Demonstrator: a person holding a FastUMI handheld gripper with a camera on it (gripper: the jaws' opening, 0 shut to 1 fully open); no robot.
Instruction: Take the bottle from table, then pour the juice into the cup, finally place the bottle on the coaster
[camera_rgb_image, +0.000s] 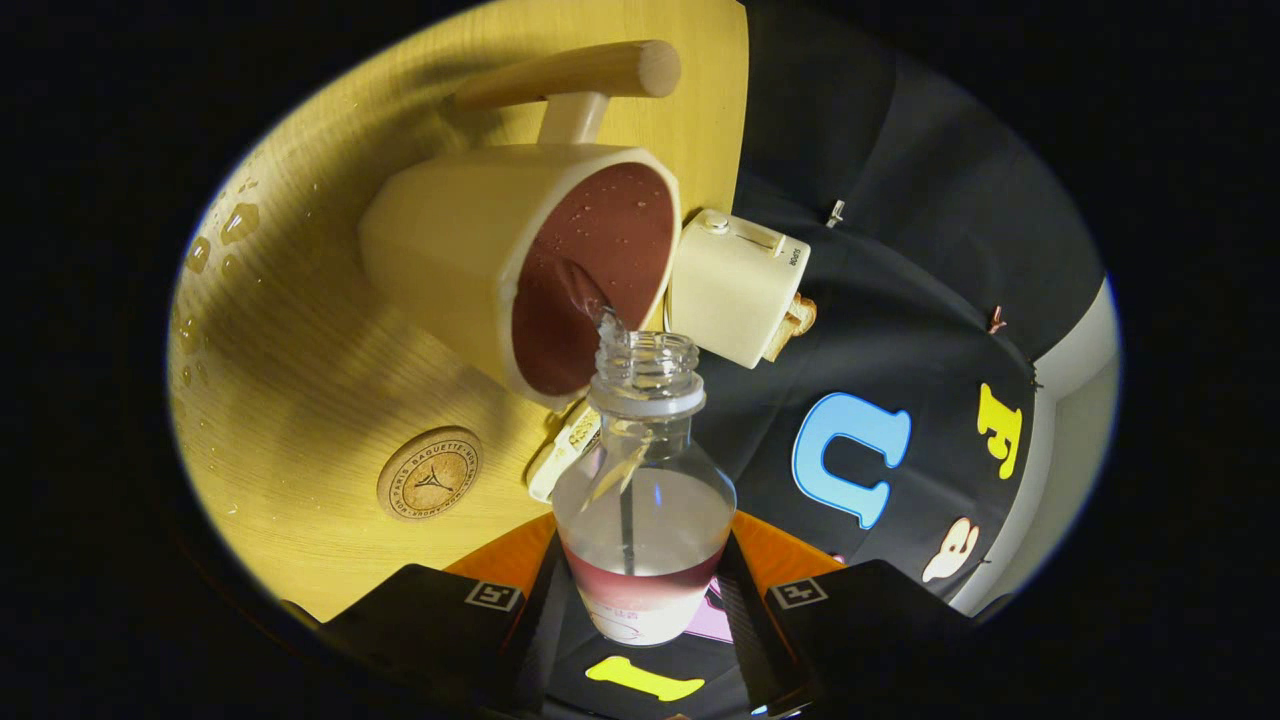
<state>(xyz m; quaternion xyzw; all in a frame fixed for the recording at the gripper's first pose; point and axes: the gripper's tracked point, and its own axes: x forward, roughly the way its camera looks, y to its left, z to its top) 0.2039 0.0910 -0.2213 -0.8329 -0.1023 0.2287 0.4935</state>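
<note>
The fingers (640, 610) are clenched on the base of a clear plastic bottle (645, 500), one on each side of it, and the whole view is tilted with the bottle tipped toward the cup (520, 265). A little dark red juice (640, 588) is left in the bottle, pooled near its base between the fingers. A thin stream (590, 300) runs from the bottle's uncapped threaded mouth into the cream cup, whose inside shows full of the same dark red juice. The cup stands on the yellow wooden counter (300, 380), just ahead of the bottle mouth, with a rounded wooden handle (570, 72) on a cream stem on its far side. A round wooden coaster (430, 473) with a stamped ring lies on the counter near the cup. Beside the cup stands a small cream toaster (735, 285), apparently with toast in it. Water drops (225, 235) dot the counter beyond the cup.
</note>
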